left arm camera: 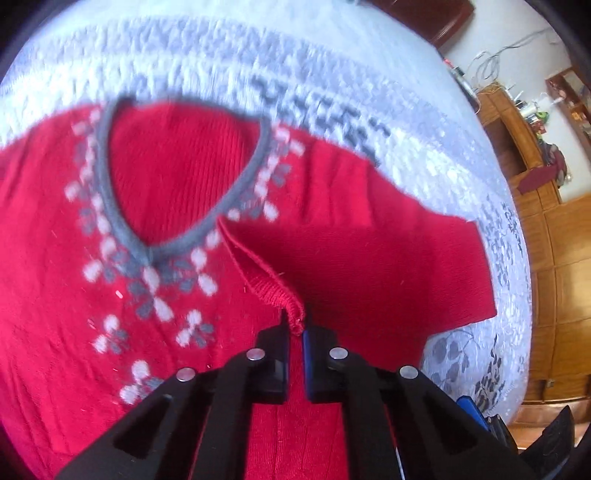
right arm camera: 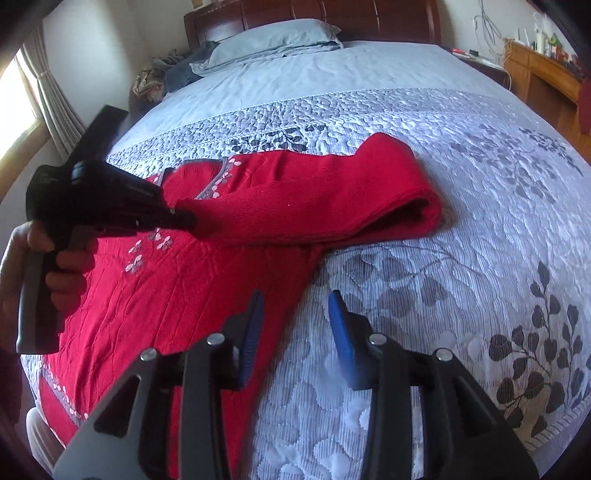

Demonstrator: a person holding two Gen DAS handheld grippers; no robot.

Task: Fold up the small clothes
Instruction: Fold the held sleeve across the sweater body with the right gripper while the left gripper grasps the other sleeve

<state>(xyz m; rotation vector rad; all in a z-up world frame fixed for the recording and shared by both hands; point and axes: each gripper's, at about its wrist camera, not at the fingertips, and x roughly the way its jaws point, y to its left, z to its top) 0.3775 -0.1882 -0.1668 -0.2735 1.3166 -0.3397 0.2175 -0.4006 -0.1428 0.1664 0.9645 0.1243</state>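
Red knit is pinched between my left tongs [left arm camera: 295,326]: their jaws are closed tight on the ribbed cuff [left arm camera: 291,314] of the sweater's sleeve [right arm camera: 314,201]. From the right wrist view I see that sleeve doubled back across the sweater [right arm camera: 177,280], its fold resting on the bedspread [right arm camera: 424,155] and its cuff end at the tips of the left tongs, which a hand [right arm camera: 55,258] holds over the chest of the garment. My right tongs [right arm camera: 295,314] stand partly open with nothing between the blue pads [right arm camera: 341,332]; they hang above the sweater's side edge, one finger over red knit, the other over quilted cloth. The sweater lies flat, front up, on the bed, its grey V-neck [left arm camera: 147,206] and white-and-grey flower pattern [left arm camera: 155,295] facing me. Beyond it a pillow [right arm camera: 273,40] sits against the dark wooden headboard [right arm camera: 314,14], and a wooden cabinet [left arm camera: 554,229] stands beside the bed.
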